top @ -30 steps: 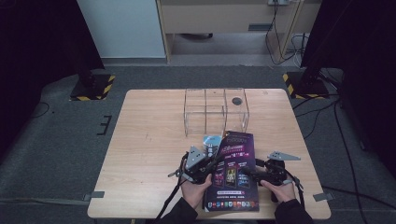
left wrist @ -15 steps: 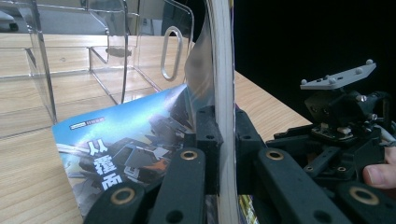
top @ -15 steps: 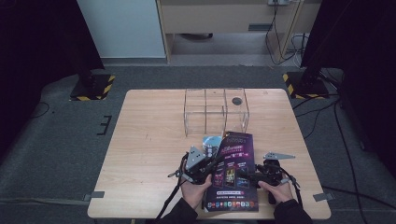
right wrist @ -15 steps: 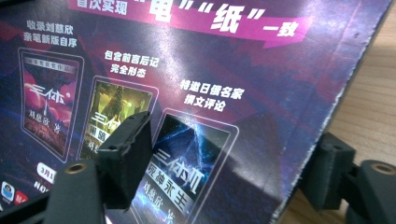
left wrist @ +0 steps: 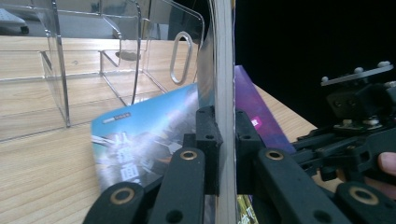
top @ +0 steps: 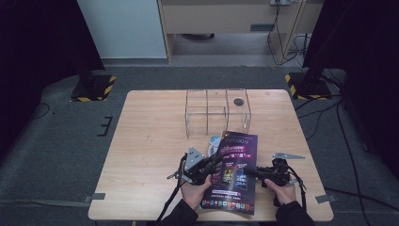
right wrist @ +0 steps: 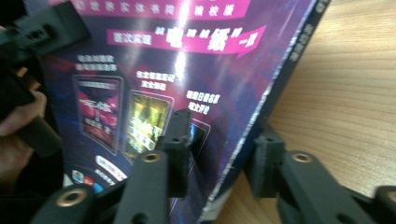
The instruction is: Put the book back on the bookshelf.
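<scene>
A purple magazine (top: 236, 155) is held up off the table's front, tilted toward the person. My left gripper (top: 217, 163) is shut on its left edge. In the left gripper view the jaws (left wrist: 219, 135) pinch the thin edge of the magazine (left wrist: 224, 70), which stands upright between them. My right gripper (top: 252, 173) is at the magazine's right edge. In the right gripper view its jaws (right wrist: 222, 149) stand open astride that edge, one finger (right wrist: 180, 140) over the cover (right wrist: 140, 70), the other (right wrist: 264, 158) behind the spine. A blue booklet (left wrist: 121, 149) lies flat under the magazine.
A clear acrylic organizer (top: 217, 110) with several compartments stands at the table's back middle, just beyond the booklet (top: 214, 140). A dark round spot (top: 238, 101) shows through its right compartment. Bare wood table (top: 146, 155) stretches to the left and right.
The magazine and both grippers have barely shifted; the right gripper has stayed close against the magazine's right edge.
</scene>
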Motion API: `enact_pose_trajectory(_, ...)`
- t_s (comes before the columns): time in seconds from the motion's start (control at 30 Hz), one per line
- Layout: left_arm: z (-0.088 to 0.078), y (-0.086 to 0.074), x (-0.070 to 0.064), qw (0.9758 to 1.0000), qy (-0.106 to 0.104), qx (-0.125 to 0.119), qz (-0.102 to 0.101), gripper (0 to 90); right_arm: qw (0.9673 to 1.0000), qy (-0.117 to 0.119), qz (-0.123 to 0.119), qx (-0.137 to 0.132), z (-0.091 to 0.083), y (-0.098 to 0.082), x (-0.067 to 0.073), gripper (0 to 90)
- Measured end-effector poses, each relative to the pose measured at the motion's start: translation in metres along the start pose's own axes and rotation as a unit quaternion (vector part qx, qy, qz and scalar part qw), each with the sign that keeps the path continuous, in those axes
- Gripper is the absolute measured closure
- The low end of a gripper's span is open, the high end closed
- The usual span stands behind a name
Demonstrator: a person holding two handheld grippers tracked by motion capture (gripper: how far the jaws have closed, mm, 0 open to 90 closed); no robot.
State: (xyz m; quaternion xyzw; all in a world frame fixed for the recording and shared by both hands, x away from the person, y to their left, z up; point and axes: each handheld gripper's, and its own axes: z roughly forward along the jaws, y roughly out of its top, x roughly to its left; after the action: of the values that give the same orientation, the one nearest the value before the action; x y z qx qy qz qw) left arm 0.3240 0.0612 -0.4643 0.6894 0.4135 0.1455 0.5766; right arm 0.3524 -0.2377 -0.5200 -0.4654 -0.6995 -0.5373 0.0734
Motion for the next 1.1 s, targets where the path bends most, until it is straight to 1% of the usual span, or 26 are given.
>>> enact_pose_trajectory(0.07, 0.001, 0.0, 0.001, 1.0, 0.003, 0.002, 0.0, 84.0, 1.0, 0.001, 0.002, 0.0, -0.002, 0.001, 0.002, 72.2)
enact_pose_trajectory(0.13, 0.001, 0.0, 0.002, 1.0, 0.005, 0.004, 0.001, 84.0, 1.0, 0.001, 0.003, -0.002, -0.003, 0.002, 0.004, 73.9)
enact_pose_trajectory(0.27, 0.001, 0.0, 0.004, 0.9998, 0.018, 0.011, 0.005, 84.0, 1.0, 0.001, 0.009, -0.002, -0.004, 0.002, 0.007, 76.1)
enact_pose_trajectory(0.33, 0.002, 0.0, 0.005, 0.9995, 0.029, 0.014, 0.007, 83.9, 0.9999, 0.0, 0.01, -0.005, -0.005, 0.003, 0.009, 77.4)
enact_pose_trajectory(0.47, 0.001, 0.0, 0.008, 0.9988, 0.042, 0.021, 0.013, 83.6, 0.9999, -0.001, 0.012, -0.012, -0.006, 0.004, 0.013, 80.0)
enact_pose_trajectory(0.63, 0.0, 0.001, 0.013, 0.9987, 0.045, 0.024, 0.008, 82.1, 0.9992, 0.001, 0.022, -0.035, -0.011, 0.005, 0.016, 83.2)
enact_pose_trajectory(0.73, -0.001, 0.002, 0.016, 0.9988, 0.041, 0.028, 0.004, 80.1, 0.9987, 0.004, 0.018, -0.047, -0.014, 0.007, 0.019, 84.0)
enact_pose_trajectory(0.83, -0.003, 0.002, 0.017, 0.9987, 0.043, 0.027, 0.007, 78.4, 0.9986, 0.004, 0.015, -0.051, -0.016, 0.009, 0.022, 84.1)
enact_pose_trajectory(0.87, -0.003, 0.002, 0.018, 0.9988, 0.042, 0.027, 0.003, 77.6, 0.9986, 0.006, 0.013, -0.051, -0.017, 0.009, 0.023, 84.1)
enact_pose_trajectory(0.97, -0.005, 0.002, 0.021, 0.9987, 0.043, 0.028, 0.0, 73.0, 0.9983, 0.011, 0.011, -0.055, -0.019, 0.011, 0.026, 84.2)
enact_pose_trajectory(1.1, -0.007, 0.002, 0.027, 0.9983, 0.045, 0.037, -0.003, 65.4, 0.9978, 0.02, -0.004, -0.064, -0.024, 0.014, 0.032, 84.2)
